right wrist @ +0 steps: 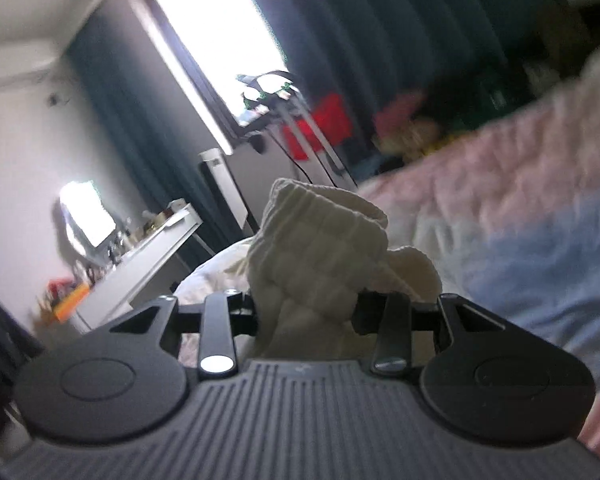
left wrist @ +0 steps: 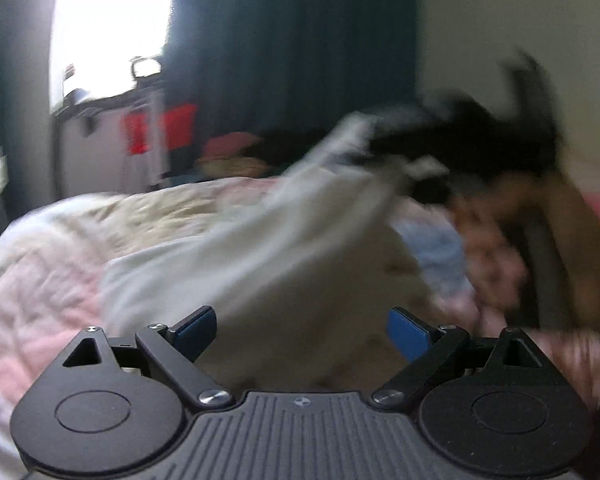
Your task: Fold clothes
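White garment (right wrist: pixel 320 248): bunched edge clamped in the right gripper (right wrist: pixel 306 314) and lifted off the bed (right wrist: pixel 500 200), likely to let it hang straight for folding; left gripper (left wrist: pixel 300 332) spread wide, empty, near the cloth.

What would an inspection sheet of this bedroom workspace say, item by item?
Surface: bed with a pink quilt and a blue patch.
Job's things: white garment lifted off the bed at one end; its ribbed edge is pinched in the right tool.
Clutter: blurred soft items at the bed's far end.
Grippers: left tool open, empty; right tool shut on the garment.
Cables: dark leads hang from a stand by the window.
Surroundings: bright window, dark teal curtains, white desk, red object.
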`<state>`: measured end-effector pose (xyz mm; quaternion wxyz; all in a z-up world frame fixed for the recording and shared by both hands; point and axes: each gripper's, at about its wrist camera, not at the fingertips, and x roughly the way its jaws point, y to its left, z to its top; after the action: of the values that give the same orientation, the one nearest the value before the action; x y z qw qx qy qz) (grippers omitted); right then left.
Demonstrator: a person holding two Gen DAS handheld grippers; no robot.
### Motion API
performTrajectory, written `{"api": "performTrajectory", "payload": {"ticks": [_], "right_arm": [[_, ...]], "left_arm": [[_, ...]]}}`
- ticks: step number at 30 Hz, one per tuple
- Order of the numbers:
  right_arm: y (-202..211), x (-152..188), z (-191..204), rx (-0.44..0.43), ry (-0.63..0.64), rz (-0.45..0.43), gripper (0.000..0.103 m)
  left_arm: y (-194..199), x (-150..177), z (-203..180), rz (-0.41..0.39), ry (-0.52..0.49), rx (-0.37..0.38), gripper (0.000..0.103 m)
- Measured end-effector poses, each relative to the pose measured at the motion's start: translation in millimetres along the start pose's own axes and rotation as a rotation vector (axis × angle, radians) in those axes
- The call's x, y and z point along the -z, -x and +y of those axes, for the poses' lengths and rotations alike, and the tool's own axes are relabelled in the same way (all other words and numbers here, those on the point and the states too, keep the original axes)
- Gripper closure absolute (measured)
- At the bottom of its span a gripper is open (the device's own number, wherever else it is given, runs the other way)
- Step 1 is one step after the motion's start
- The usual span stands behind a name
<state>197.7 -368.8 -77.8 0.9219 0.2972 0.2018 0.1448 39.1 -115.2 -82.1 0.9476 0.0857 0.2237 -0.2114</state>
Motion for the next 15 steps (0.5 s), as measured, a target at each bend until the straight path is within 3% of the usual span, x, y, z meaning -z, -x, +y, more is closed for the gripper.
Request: {"api": "performTrajectory", "payload": {"ticks": [5, 10, 12, 15], "right_arm": [[-4, -3, -14, -0.045, -0.068, 0.061, 0.060], [1, -2, -7, -0.075, -0.061, 0.054, 0.060], [2, -2, -7, -0.085, -0.069, 0.044, 0.060], [3, -3, -7, -0.100, -0.081, 0.028, 0.060]], "left_arm": [[-34, 21, -48, 0.041, -0.292, -0.066, 0.011], [-67, 41, -81, 0.033, -0.518, -0.193, 0.023], [-66, 47, -89, 0.004, -0.569, -0.213, 0.031], [-61, 52, -99, -0.027, -0.611, -0.192, 0.033]]}}
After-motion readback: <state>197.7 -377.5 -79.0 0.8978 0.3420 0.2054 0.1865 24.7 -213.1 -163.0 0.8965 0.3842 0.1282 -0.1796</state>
